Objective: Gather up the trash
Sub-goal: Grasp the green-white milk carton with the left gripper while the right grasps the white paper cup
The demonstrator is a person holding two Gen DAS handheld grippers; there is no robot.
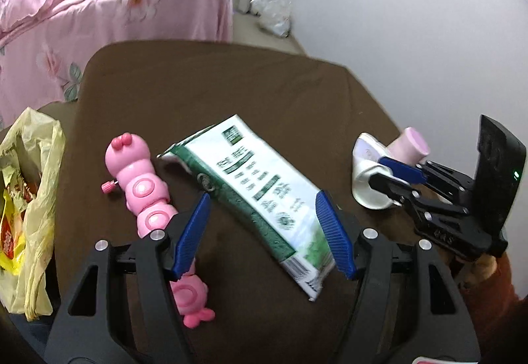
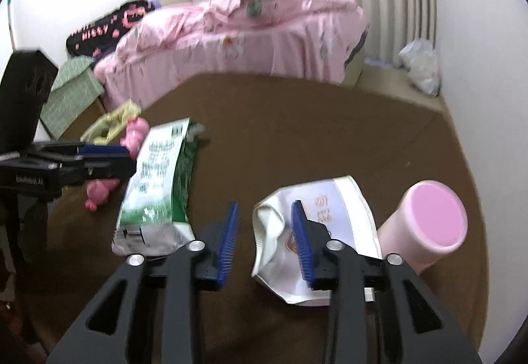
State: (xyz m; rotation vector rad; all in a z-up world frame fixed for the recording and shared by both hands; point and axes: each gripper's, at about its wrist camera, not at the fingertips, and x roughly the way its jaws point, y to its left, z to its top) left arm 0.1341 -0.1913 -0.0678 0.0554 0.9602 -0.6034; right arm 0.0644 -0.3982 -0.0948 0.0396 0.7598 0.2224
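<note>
Two light, crinkly wrappers, the green-and-white foil packet [image 1: 260,195] at frame centre and the crumpled white wrapper [image 2: 316,232] at lower centre, are straddled ungripped by the parted left gripper [image 1: 264,232] and right gripper [image 2: 265,245], and are judged best pinched at a flat edge.

A pink caterpillar toy [image 1: 145,185] is seen lying on the brown cloth [image 1: 214,90]. A pink cup [image 2: 432,222] lies tipped over. Behind, a pink quilt [image 2: 250,37] is heaped on the bed.

We're on the left wrist camera, close above the brown table [image 1: 204,90], angled down toward its far edge and the pink bed [image 1: 109,10]. From the right wrist we look down across the same table [image 2: 313,119], bed [image 2: 250,40] beyond. Both share the green-white packet [image 1: 260,185] [image 2: 158,179].
</note>
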